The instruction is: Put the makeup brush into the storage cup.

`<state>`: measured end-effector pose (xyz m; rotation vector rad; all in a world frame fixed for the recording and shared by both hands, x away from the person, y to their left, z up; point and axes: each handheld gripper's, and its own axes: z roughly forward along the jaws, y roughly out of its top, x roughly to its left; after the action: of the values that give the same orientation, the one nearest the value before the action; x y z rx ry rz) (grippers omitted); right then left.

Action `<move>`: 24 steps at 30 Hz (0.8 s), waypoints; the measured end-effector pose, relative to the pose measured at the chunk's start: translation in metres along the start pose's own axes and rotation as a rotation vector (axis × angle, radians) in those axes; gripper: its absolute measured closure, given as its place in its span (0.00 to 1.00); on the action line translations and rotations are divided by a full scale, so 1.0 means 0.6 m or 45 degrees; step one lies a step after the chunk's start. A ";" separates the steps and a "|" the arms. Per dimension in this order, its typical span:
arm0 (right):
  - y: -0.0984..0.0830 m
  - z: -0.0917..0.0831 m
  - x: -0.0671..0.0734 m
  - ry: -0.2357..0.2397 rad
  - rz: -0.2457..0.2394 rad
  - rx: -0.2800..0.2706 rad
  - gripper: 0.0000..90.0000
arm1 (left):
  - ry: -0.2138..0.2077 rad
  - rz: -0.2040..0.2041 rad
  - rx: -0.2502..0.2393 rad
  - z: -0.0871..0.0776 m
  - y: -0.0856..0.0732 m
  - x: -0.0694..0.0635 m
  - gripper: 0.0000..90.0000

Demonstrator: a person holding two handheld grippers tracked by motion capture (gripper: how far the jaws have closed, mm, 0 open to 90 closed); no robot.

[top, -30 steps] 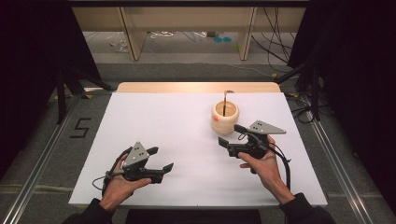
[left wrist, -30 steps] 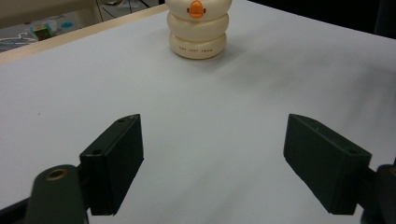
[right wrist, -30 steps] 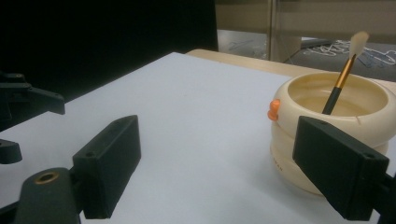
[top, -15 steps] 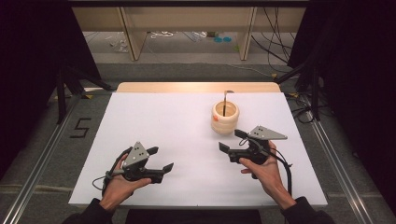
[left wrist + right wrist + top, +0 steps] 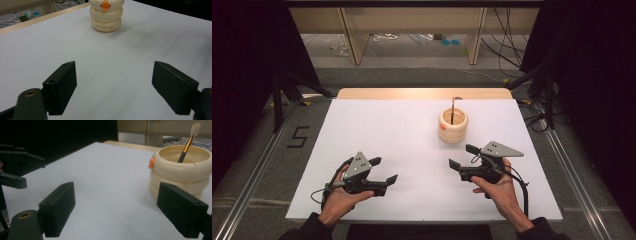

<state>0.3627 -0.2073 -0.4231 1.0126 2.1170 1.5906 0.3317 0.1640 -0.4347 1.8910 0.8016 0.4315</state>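
Right gripper (image 5: 464,156): held low over the near right of the table (image 5: 387,130), fingers (image 5: 58,207) wide, nothing between them, aimed leftward. Left gripper (image 5: 383,170): near left, fingers (image 5: 61,83) wide, empty, aimed at the cup. Cream ringed cup (image 5: 453,125): upright, just beyond the right gripper, apart from it; orange knob on its side. Brush (image 5: 186,145): standing tilted inside the cup. Bare white surface between grippers and cup.

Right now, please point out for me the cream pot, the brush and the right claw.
cream pot (image 5: 452,131), high view, on its ringed side wall.
brush (image 5: 185,148), right gripper view, on the orange part of its handle.
right claw (image 5: 463,156), high view, midway between its two open tips.
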 end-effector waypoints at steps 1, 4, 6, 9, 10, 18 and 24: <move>-0.002 0.000 0.000 -0.001 -0.002 -0.005 0.18 | 0.000 0.002 0.000 0.000 0.000 0.000 0.22; -0.006 -0.003 0.002 -0.002 -0.005 0.027 0.18 | 0.000 0.001 0.001 0.000 0.000 0.000 0.22; -0.009 -0.003 0.004 -0.004 -0.001 0.015 0.18 | 0.000 0.000 0.000 0.000 0.000 0.000 0.22; -0.011 -0.007 0.006 -0.010 -0.013 0.030 0.18 | -0.001 -0.006 -0.005 0.000 0.000 0.000 0.22; -0.012 -0.008 0.007 -0.007 -0.011 0.032 0.18 | -0.001 -0.005 -0.004 0.000 0.000 0.000 0.22; -0.015 -0.007 0.006 -0.021 -0.024 0.016 0.18 | -0.003 -0.005 -0.005 0.001 0.000 0.000 0.22; -0.015 -0.007 0.005 -0.014 -0.023 0.019 0.18 | 0.004 -0.001 0.001 0.001 0.000 -0.001 0.22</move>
<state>0.3547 -0.2097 -0.4294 1.0025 2.1279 1.5593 0.3315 0.1634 -0.4348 1.8909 0.8045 0.4340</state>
